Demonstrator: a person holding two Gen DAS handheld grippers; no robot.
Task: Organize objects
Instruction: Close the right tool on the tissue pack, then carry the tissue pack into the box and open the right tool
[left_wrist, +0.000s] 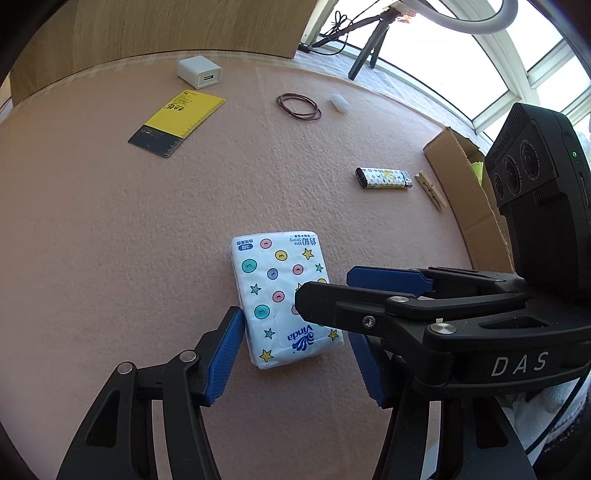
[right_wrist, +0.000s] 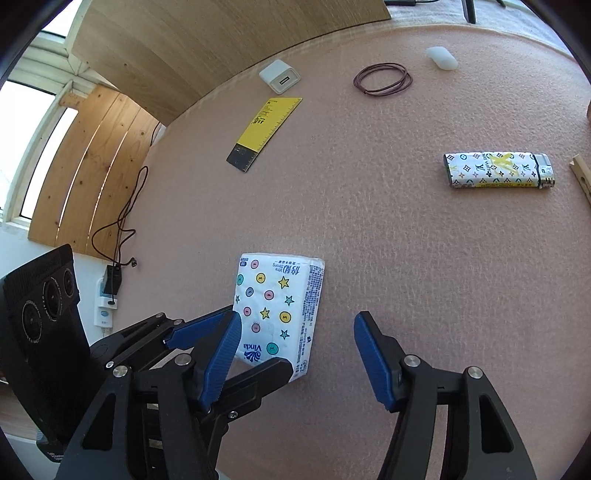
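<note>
A white Vinda tissue pack (left_wrist: 277, 291) with coloured dots and stars lies flat on the pink mat; it also shows in the right wrist view (right_wrist: 279, 306). My left gripper (left_wrist: 295, 354) is open, its blue pads either side of the pack's near end, not pressing it. My right gripper (right_wrist: 295, 354) is open and empty, its left pad beside the pack's left edge. The right gripper (left_wrist: 384, 291) crosses the left wrist view from the right, over the pack's corner. The left gripper (right_wrist: 221, 350) shows in the right wrist view at lower left.
On the mat lie a patterned lighter (left_wrist: 384, 178) (right_wrist: 498, 170), a wooden clothespin (left_wrist: 430, 190), a yellow-black ruler card (left_wrist: 177, 122) (right_wrist: 264, 133), a white USB charger (left_wrist: 199, 72) (right_wrist: 279, 76), brown rubber bands (left_wrist: 299, 106) (right_wrist: 382, 78) and a white cap (left_wrist: 340, 102) (right_wrist: 441, 57). A cardboard box (left_wrist: 465, 192) stands right.
</note>
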